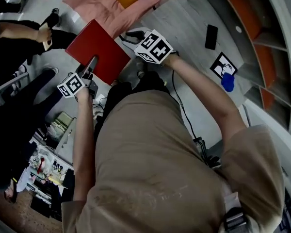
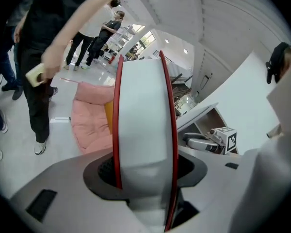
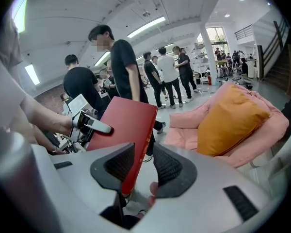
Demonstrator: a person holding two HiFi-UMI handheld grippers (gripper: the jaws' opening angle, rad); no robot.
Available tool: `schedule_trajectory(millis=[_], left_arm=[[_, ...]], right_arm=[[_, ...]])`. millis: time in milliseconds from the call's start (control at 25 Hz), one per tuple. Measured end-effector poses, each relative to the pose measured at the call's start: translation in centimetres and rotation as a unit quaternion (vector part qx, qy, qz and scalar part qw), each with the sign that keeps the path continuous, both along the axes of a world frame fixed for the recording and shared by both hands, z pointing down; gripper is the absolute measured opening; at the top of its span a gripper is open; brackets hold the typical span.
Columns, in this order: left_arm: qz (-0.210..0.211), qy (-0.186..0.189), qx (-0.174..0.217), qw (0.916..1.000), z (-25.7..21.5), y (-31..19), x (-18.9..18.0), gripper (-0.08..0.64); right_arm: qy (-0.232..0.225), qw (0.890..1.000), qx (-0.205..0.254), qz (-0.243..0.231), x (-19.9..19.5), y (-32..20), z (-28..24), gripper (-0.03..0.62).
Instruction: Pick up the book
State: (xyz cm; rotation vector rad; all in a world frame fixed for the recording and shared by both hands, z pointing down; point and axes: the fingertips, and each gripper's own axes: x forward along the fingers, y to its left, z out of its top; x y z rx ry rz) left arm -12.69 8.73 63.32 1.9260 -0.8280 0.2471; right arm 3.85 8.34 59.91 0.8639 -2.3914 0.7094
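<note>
**Head view.** The red hardback book [image 1: 97, 50] is clear of the grey floor [image 1: 184, 23] and carried in the air in front of the person. It lies just ahead of the left tool [image 1: 90, 66], which bites one edge. The right tool [image 1: 135, 35] meets the corner nearest it, so the book spans the space between the two tools.

**Left gripper view.** The book [image 2: 143, 120] is seen end-on, its pale page block between two red boards. It fills the whole gap of the left tool [image 2: 143, 171], and each pad lies against a board. This tool stands wide and is clamped across the book's full thickness. Beyond it to the right is the right tool [image 2: 196, 142], and beyond it to the left a pink padded cushion [image 2: 89, 123]. Gripping board to board looks sound. The boards look smooth, so I would keep the squeeze steady.

**Right gripper view.** A corner of the book [image 3: 126, 125] stands between the jaws of the right tool [image 3: 143, 166]. The cover sits against the left-hand pad, but a slit of floor shows before the other pad. This tool therefore seems fairly narrow yet not pinching. The left tool [image 3: 94, 124] holds the far edge, and an orange pillow [image 3: 233, 123] lies off to the right.

By my reading, most of the weight hangs from the left tool. The right tool should take more of the corner and close on it. Both tools should then keep the same tilt so the book is not twisted, and stay clear of the bystanders [image 3: 167, 76] beyond.
</note>
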Motion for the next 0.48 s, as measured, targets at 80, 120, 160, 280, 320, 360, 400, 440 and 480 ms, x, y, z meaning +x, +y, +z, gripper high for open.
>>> schedule_trajectory(millis=[80, 120, 160, 280, 320, 360, 400, 440, 480], left_arm=[[0.012, 0.001, -0.011, 0.9999, 0.3, 1.0, 0.6, 0.252], [0.017, -0.004, -0.013, 0.9998, 0.5, 1.4, 0.7, 0.252], [0.022, -0.012, -0.013, 0.9996, 0.6, 1.7, 0.7, 0.252], [0.03, -0.013, -0.021, 0.9993, 0.9, 2.6, 1.2, 0.252], [0.033, -0.006, -0.028, 0.9991, 1.0, 3.0, 1.6, 0.252], [0.037, -0.003, -0.032, 0.9988, 1.0, 3.3, 2.0, 0.252], [0.041, -0.004, -0.034, 0.9986, 1.0, 3.4, 2.2, 0.252], [0.045, -0.006, -0.034, 0.9984, 1.1, 3.5, 2.4, 0.252], [0.048, -0.007, -0.035, 0.9982, 1.2, 3.5, 2.6, 0.252]], right_arm=[[0.004, 1.0, -0.007, 0.006, 0.5, 0.6, 0.6, 0.127], [0.005, 1.0, -0.01, 0.008, 0.7, 0.7, 0.8, 0.127], [0.006, 1.0, -0.012, 0.008, 0.8, 0.9, 1.0, 0.127], [0.007, 1.0, -0.017, 0.011, 1.4, 1.4, 1.2, 0.127], [0.007, 1.0, -0.018, 0.013, 1.6, 1.6, 1.3, 0.127], [0.007, 1.0, -0.02, 0.014, 1.8, 1.7, 1.3, 0.127], [0.007, 1.0, -0.021, 0.016, 1.9, 1.9, 1.4, 0.127], [0.007, 1.0, -0.023, 0.016, 2.0, 2.0, 1.5, 0.127], [0.006, 1.0, -0.024, 0.015, 2.0, 2.2, 1.7, 0.127]])
